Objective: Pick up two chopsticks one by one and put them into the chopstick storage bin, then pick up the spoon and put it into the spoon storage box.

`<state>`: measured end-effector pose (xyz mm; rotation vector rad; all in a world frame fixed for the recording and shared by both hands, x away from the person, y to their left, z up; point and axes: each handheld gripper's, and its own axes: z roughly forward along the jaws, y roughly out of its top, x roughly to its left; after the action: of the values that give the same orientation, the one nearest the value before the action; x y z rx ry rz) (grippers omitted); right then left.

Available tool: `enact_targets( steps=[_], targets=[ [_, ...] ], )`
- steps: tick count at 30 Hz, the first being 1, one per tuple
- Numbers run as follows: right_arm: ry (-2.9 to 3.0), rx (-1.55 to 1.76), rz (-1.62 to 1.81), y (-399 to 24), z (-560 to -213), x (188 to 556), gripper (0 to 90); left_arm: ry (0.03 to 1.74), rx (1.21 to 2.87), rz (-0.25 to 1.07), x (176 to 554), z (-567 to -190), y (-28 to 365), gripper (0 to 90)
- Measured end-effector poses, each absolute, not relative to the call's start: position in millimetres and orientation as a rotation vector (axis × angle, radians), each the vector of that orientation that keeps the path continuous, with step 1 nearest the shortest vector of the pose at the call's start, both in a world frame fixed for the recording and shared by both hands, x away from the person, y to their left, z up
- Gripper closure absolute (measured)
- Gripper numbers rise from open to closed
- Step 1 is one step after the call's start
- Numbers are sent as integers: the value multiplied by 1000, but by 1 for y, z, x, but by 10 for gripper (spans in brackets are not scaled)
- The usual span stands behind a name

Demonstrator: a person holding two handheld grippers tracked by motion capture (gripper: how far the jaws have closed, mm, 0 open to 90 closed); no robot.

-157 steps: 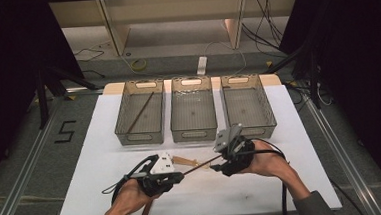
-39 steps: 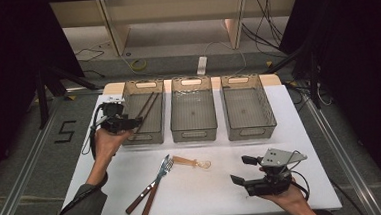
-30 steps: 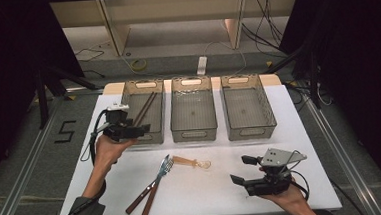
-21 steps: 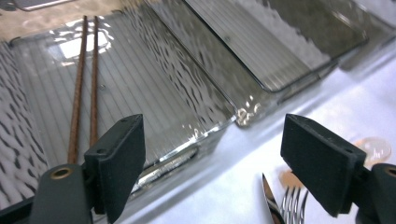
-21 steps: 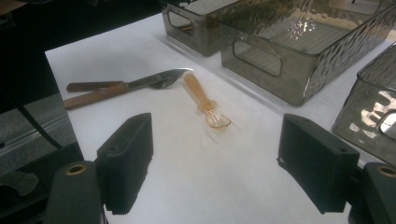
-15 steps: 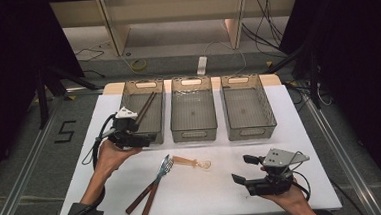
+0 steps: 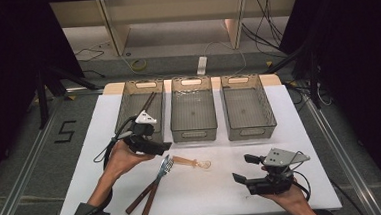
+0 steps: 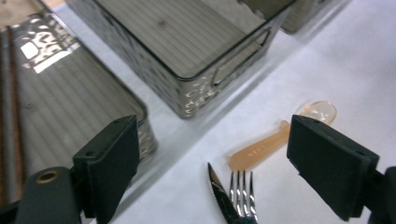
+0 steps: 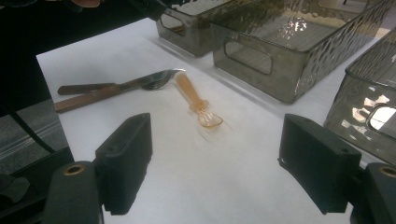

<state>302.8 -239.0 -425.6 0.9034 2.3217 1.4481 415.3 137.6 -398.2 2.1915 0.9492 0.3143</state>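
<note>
A fork (image 7: pixel 165 164) and a knife (image 7: pixel 145 195), both with brown wooden handles, lie side by side on the white table (image 7: pixel 95 143). A small translucent orange spoon (image 7: pixel 189 162) lies just to their right. My left gripper (image 7: pixel 162 147) hovers by the front corner of the left bin (image 7: pixel 126 102), its tips just above the fork's tines (image 8: pixel 240 191). Its jaws have just been opening and hold nothing. My right gripper (image 7: pixel 243 168) rests open and empty at the front right, facing the spoon (image 9: pixel 194 100).
Three grey see-through bins stand in a row at the back. The left bin holds two brown chopsticks (image 7: pixel 148 101). The middle bin (image 7: pixel 195 133) and the right bin (image 7: pixel 250 132) have nothing in them. The table's front edge is close behind both hands.
The left hand has come from the left bin's outer side toward the near side and right, ending above the fork and knife. The right hand has kept still.
</note>
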Motion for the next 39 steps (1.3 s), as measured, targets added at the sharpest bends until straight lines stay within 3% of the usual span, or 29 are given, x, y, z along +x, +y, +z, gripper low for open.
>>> enact_targets(
  steps=[39],
  targets=[
    [2351, 897, 1429, -238, -430, 306, 257, 753, 2414, 281, 419, -418, 74, 166]
  ],
)
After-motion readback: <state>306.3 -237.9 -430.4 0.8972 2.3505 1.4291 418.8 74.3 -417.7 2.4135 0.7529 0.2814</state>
